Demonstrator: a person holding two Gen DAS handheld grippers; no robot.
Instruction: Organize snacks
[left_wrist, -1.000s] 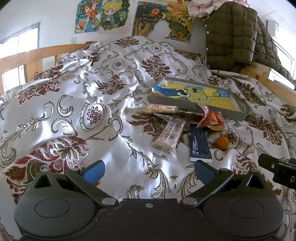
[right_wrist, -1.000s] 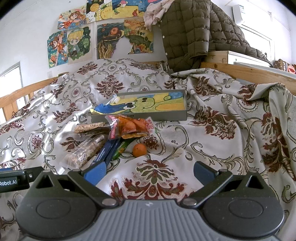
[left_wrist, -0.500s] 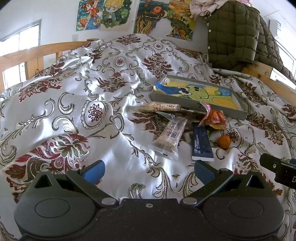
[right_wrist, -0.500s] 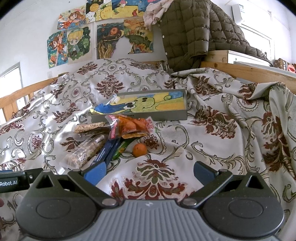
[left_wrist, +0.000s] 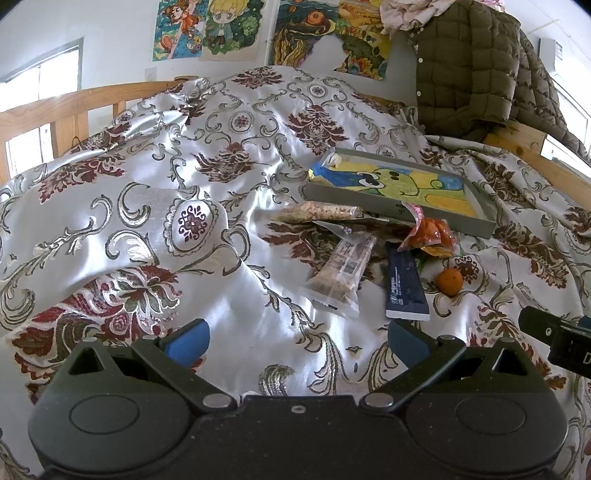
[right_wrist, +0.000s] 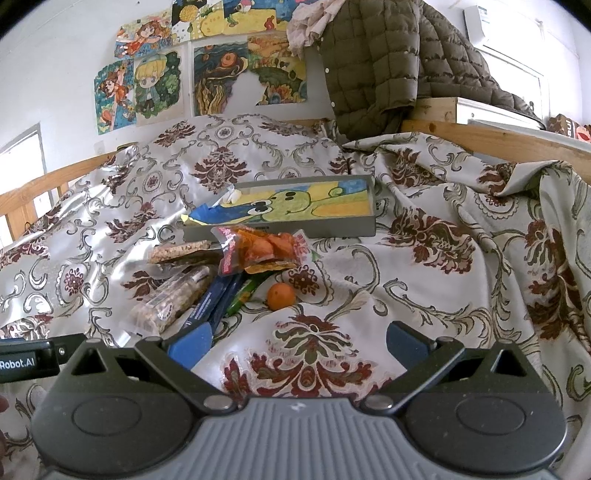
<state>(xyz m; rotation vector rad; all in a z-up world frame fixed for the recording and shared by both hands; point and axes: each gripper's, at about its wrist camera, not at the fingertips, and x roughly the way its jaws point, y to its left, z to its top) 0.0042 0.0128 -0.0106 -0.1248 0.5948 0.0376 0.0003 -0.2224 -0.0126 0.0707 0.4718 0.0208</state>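
A pile of snacks lies on a patterned bedspread in front of a shallow grey tray (left_wrist: 484, 225) (right_wrist: 332, 230) lined with a cartoon drawing. The pile holds a clear packet of nut bars (left_wrist: 341, 273) (right_wrist: 170, 299), a dark blue bar (left_wrist: 404, 284) (right_wrist: 208, 306), a red-orange snack bag (left_wrist: 430, 234) (right_wrist: 264, 249), a grain bar (left_wrist: 321, 212) (right_wrist: 181, 251), a green packet (right_wrist: 242, 295) and a small orange fruit (left_wrist: 448, 281) (right_wrist: 281, 296). My left gripper (left_wrist: 295, 338) is open, short of the clear packet. My right gripper (right_wrist: 295, 338) is open, just below the fruit, its left fingertip (right_wrist: 192, 343) over the blue bar's near end.
A quilted olive jacket (left_wrist: 472, 62) (right_wrist: 373, 66) hangs over the wooden bed rail (left_wrist: 66, 107) (right_wrist: 509, 142) at the back. Drawings are taped on the white wall. The rumpled bedspread (left_wrist: 147, 221) (right_wrist: 461, 277) stretches to both sides of the pile.
The left gripper's view has dipped and crept slightly toward the snacks. The right gripper has barely moved. Both stay open; no snack has moved.
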